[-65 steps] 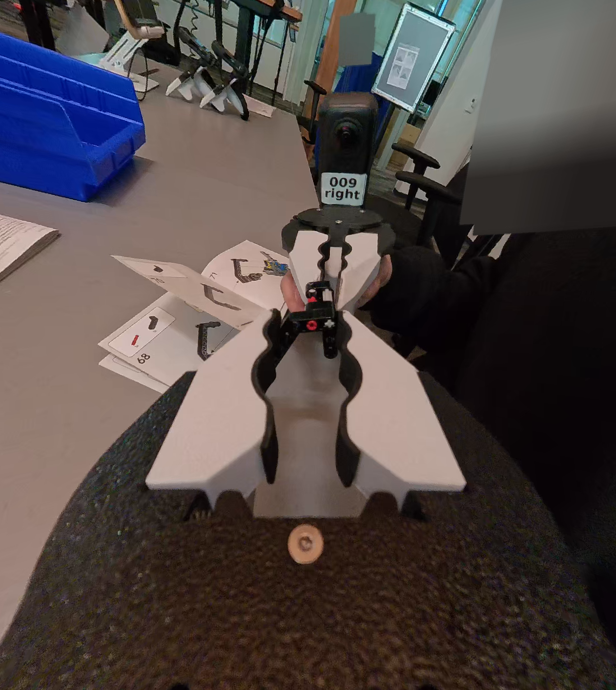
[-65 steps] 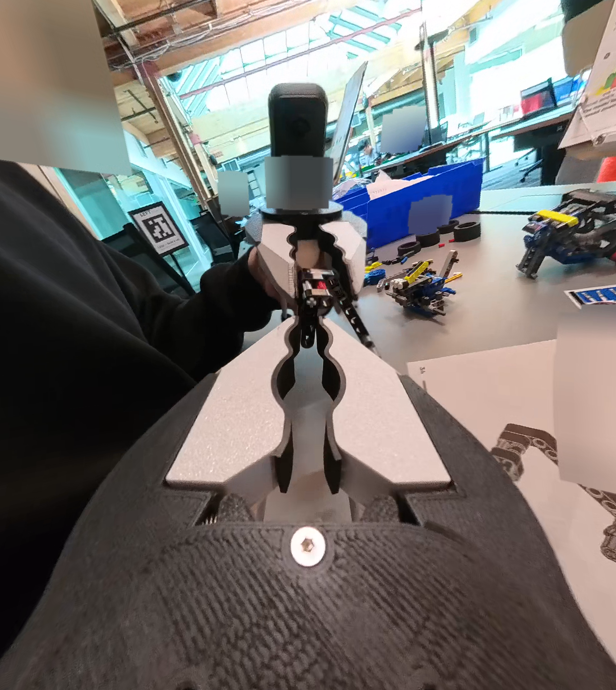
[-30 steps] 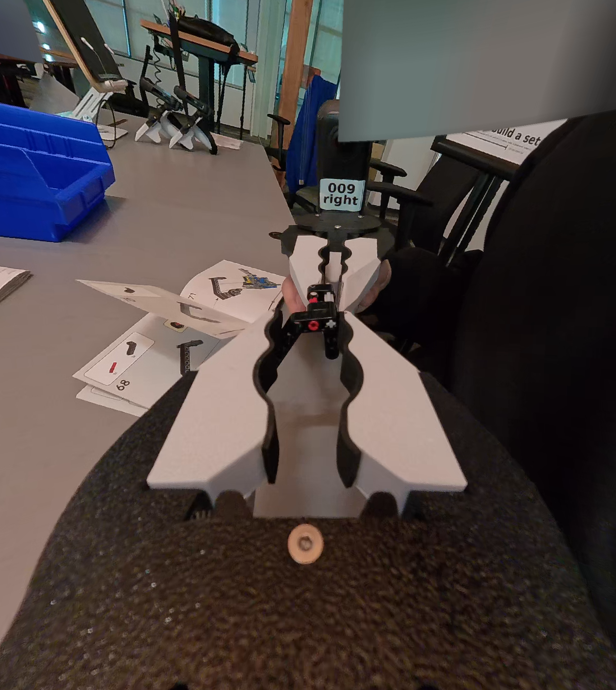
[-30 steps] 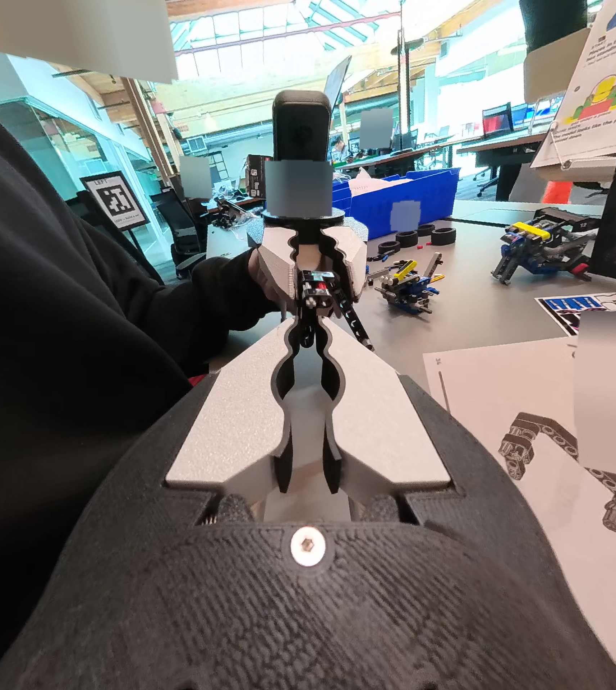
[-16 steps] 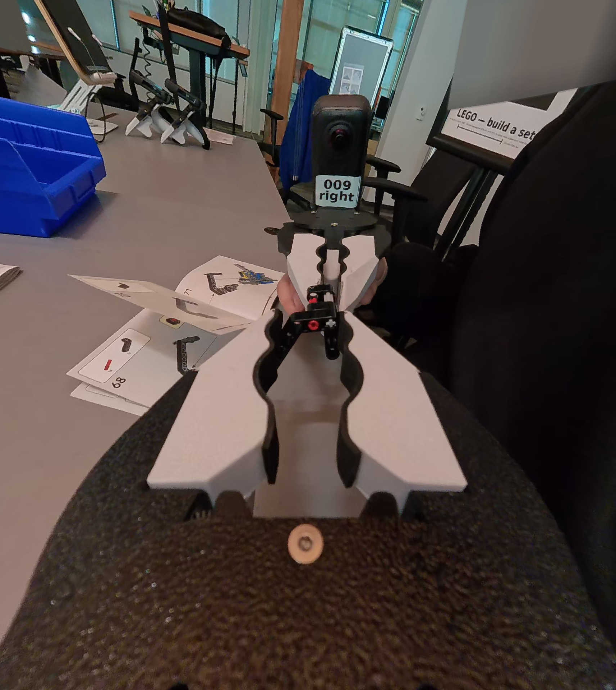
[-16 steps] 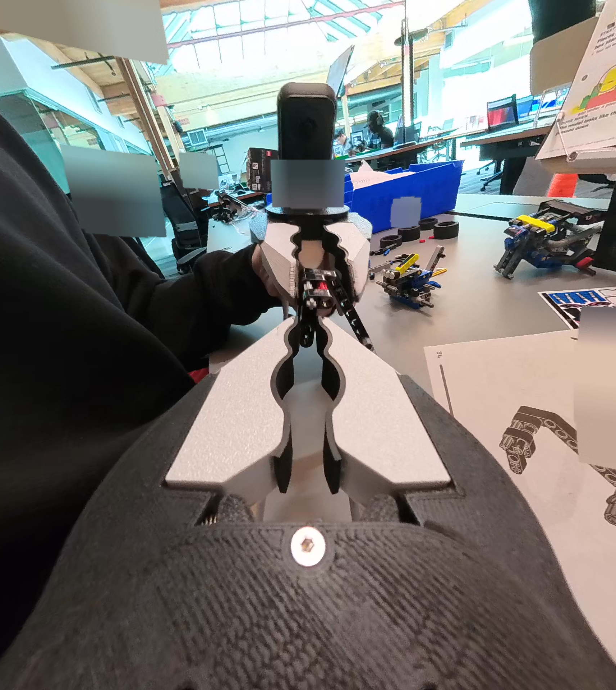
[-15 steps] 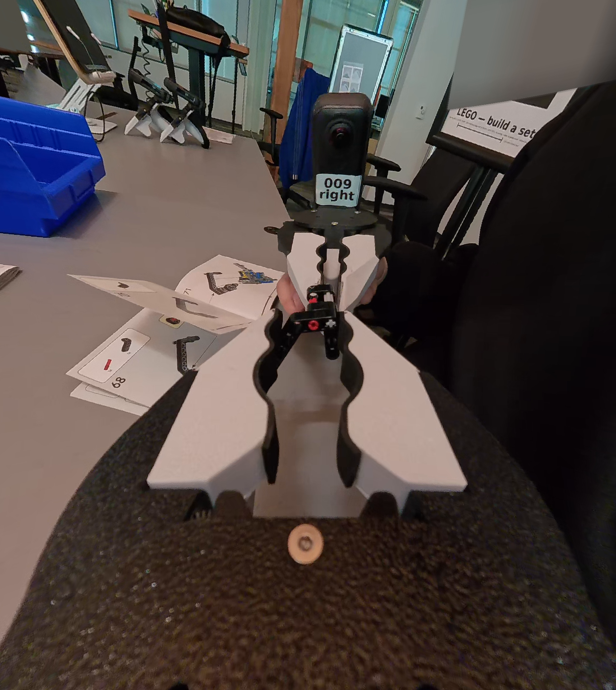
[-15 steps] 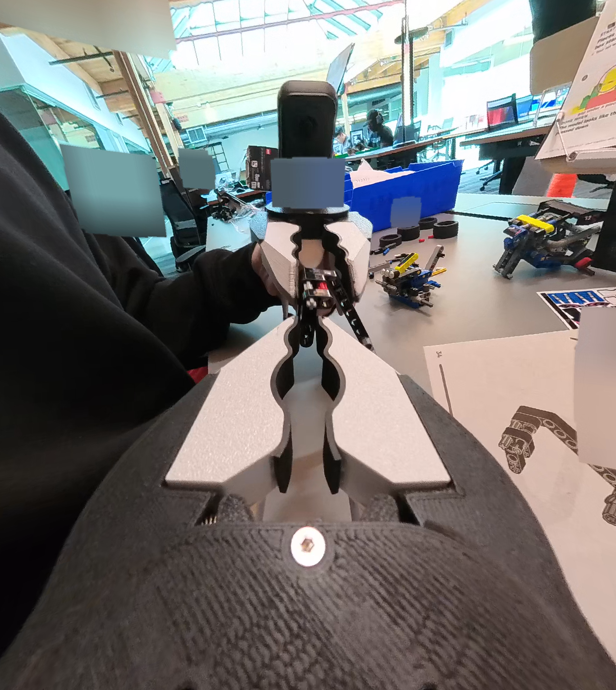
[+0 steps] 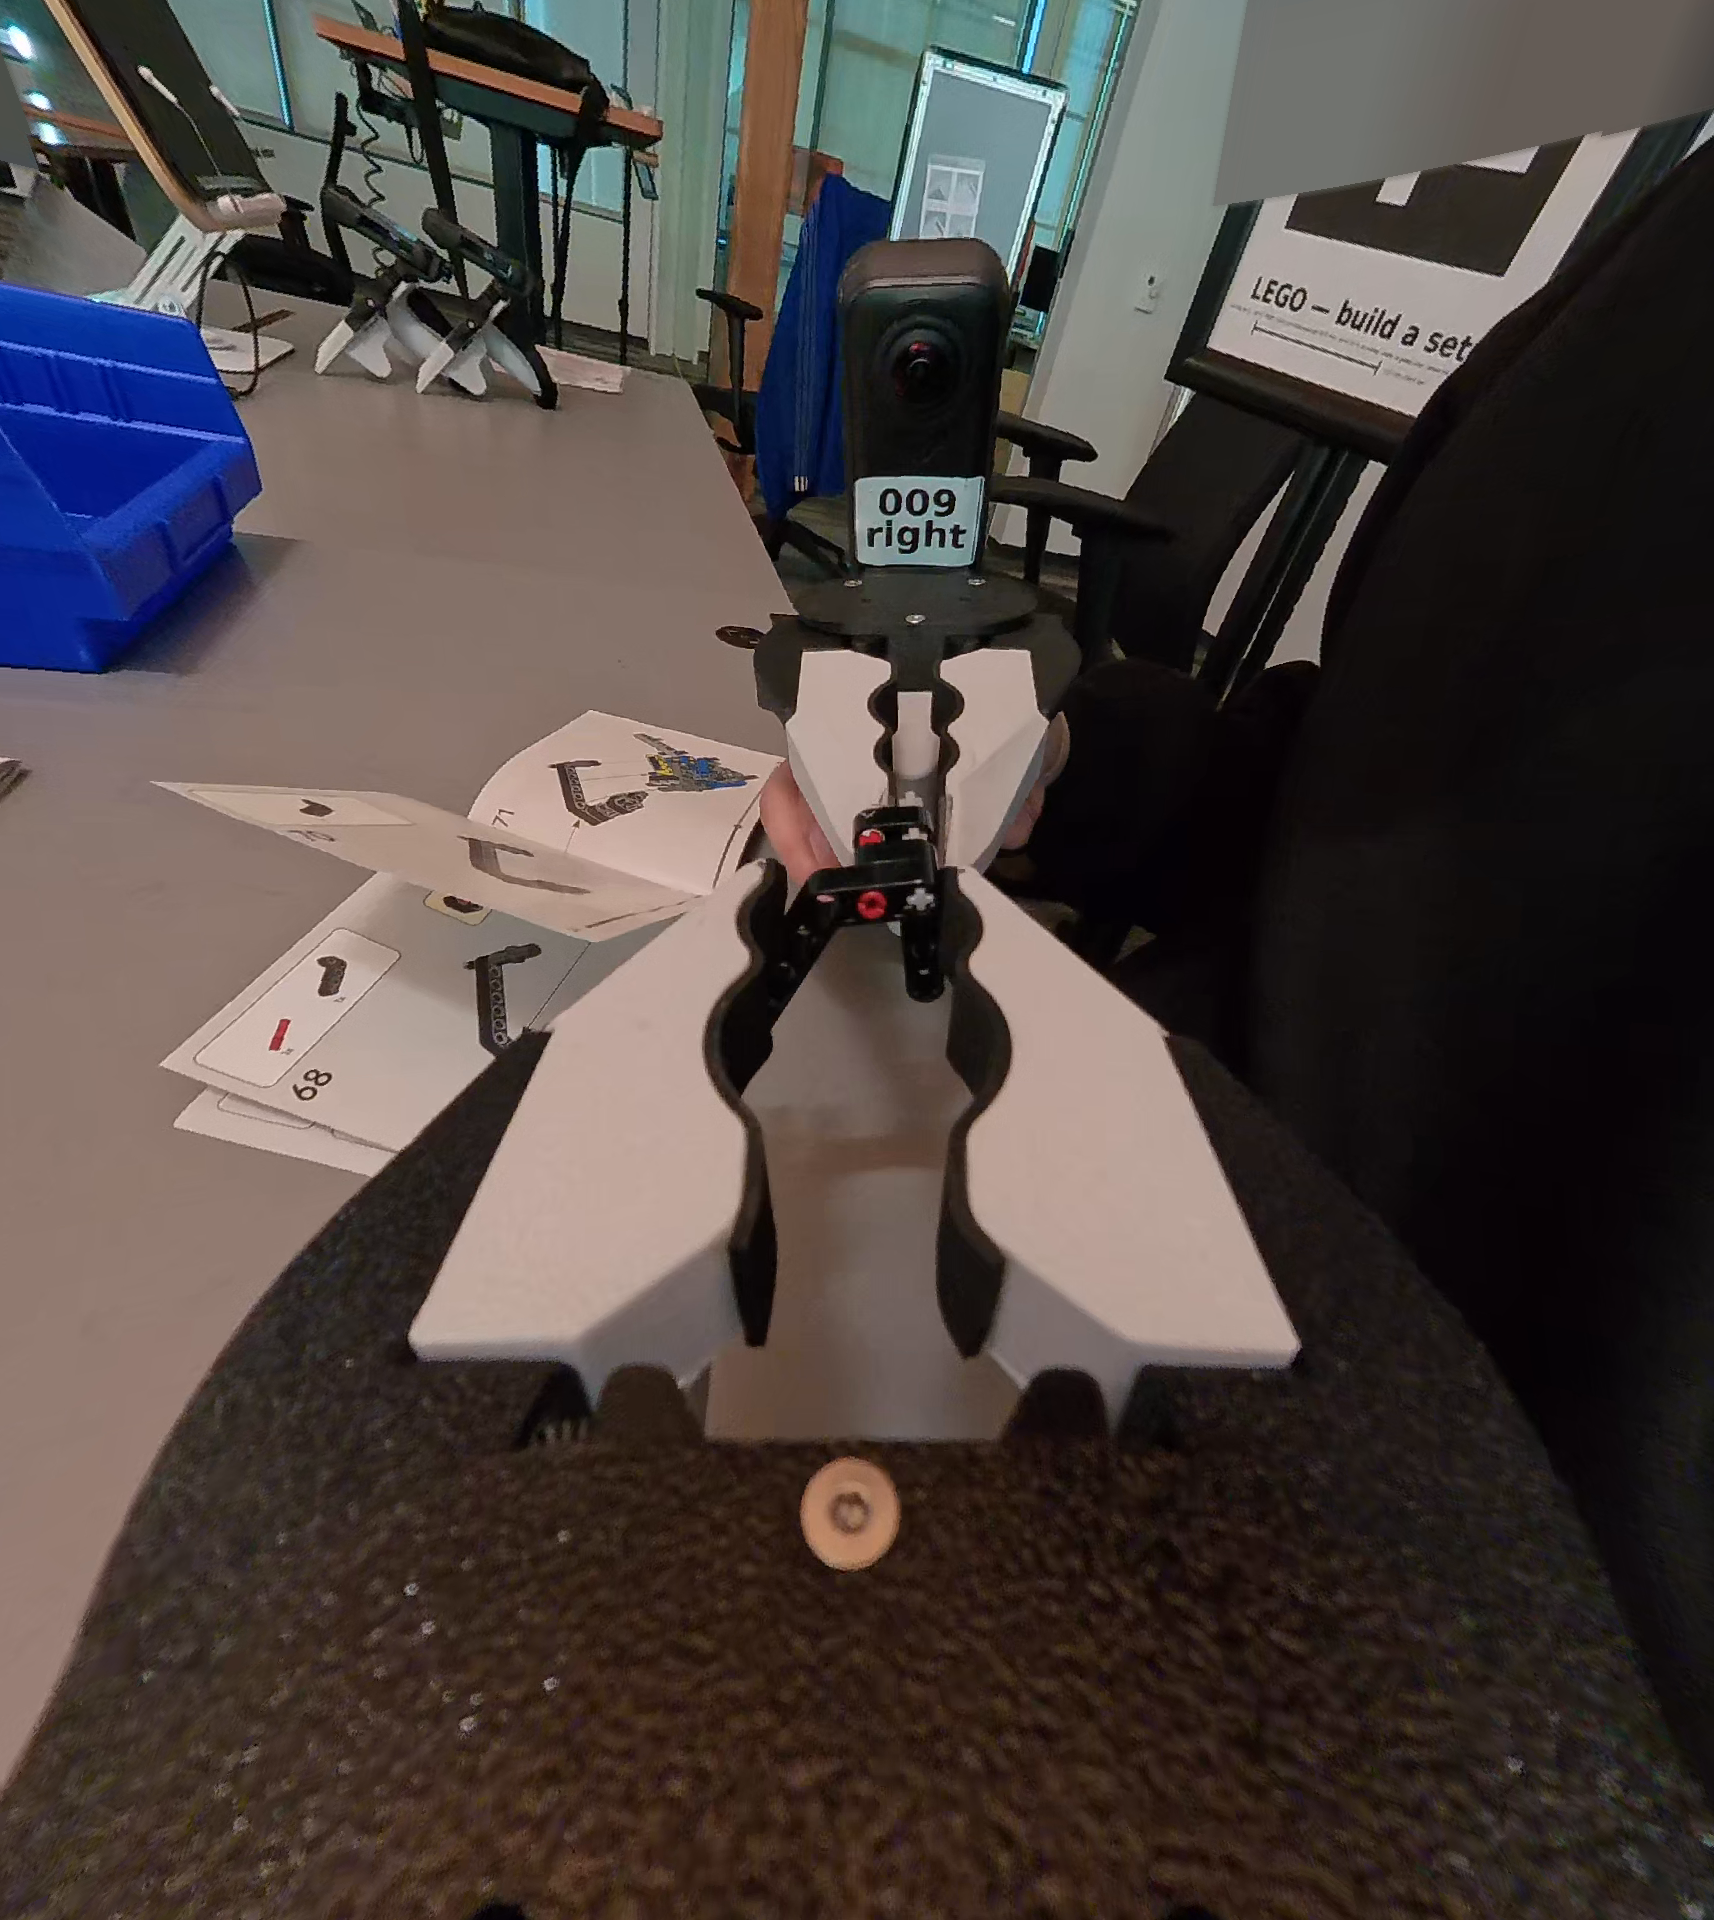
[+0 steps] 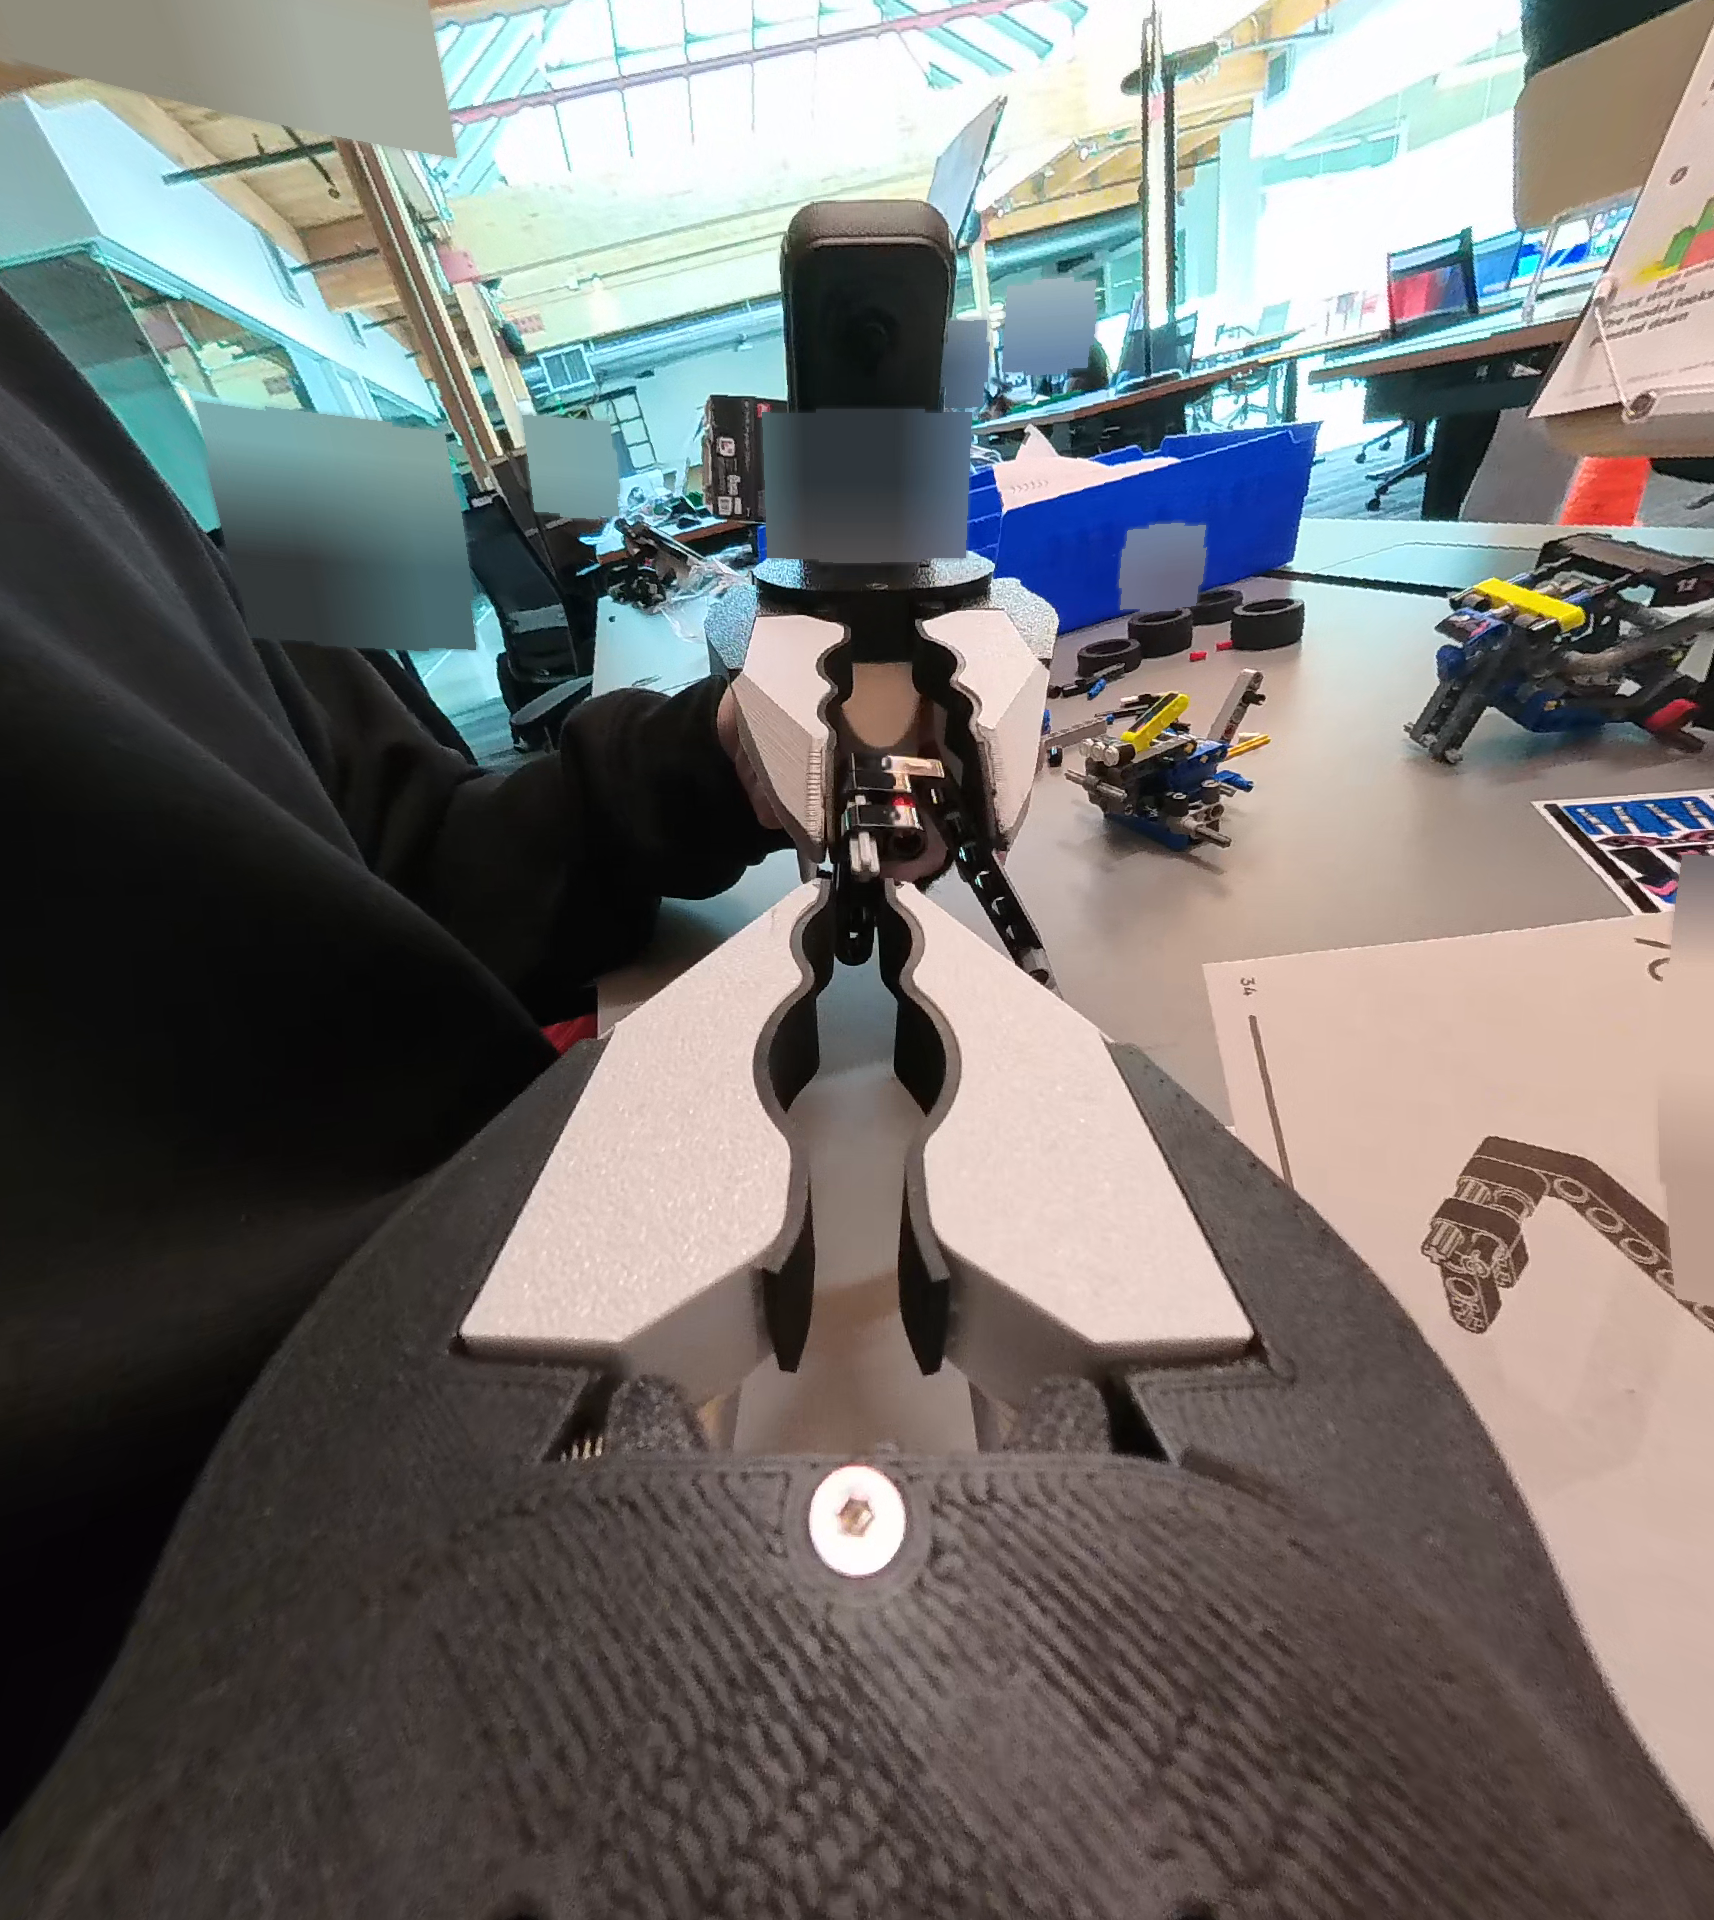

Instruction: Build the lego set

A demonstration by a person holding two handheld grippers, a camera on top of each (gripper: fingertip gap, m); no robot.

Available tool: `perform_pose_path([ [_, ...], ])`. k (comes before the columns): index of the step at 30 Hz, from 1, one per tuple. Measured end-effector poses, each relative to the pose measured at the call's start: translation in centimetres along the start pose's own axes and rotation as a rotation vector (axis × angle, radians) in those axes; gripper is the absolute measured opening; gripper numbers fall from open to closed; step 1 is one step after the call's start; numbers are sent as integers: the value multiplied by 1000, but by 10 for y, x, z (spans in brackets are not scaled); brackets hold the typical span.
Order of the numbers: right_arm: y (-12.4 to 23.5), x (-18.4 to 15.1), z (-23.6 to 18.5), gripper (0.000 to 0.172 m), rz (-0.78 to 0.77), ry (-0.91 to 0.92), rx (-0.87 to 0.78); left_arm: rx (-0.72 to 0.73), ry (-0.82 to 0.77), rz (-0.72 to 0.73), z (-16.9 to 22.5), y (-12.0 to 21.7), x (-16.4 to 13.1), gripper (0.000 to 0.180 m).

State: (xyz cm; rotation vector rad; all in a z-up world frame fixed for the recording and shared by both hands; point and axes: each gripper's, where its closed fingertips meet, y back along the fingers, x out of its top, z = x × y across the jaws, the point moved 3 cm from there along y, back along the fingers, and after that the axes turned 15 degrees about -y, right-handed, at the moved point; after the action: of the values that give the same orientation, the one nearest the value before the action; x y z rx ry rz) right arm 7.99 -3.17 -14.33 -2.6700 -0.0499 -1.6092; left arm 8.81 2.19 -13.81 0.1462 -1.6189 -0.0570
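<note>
Daylight floods through the overexposed ceiling skylights [image 10: 687, 94] in the right view; the left view is dimmer. Wide-angle bending warps edges; soft shadows fall on the grey tabletop [image 9: 396, 582].

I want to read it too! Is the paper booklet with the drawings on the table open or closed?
Open. The instruction booklet lies on the grey table with its pages spread, one page lifted and curling above the others.

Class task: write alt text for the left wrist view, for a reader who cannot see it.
Two white claws meet tip to tip above a grey table, both gripping a small black brick assembly with a red pin. An open instruction booklet lies left, a blue bin beyond it.
</note>
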Motion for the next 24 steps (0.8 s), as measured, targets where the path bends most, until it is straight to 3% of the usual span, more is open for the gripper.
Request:
perform_pose_path([
  [5, 0, 0, -1, 7, -2, -1, 4, 4, -6, 9, 1, 2, 1, 27],
  [9, 6, 3, 2, 27, -14, 5, -39, 27, -22, 53, -2, 8, 8, 26],
  [18, 6, 3, -9, 26, 2, 8, -67, 59, -114, 154, 2, 5, 19, 26],
  [24, 29, 4, -17, 24, -34, 71, -187, 120, -148, 292, 1, 5, 32, 26],
])
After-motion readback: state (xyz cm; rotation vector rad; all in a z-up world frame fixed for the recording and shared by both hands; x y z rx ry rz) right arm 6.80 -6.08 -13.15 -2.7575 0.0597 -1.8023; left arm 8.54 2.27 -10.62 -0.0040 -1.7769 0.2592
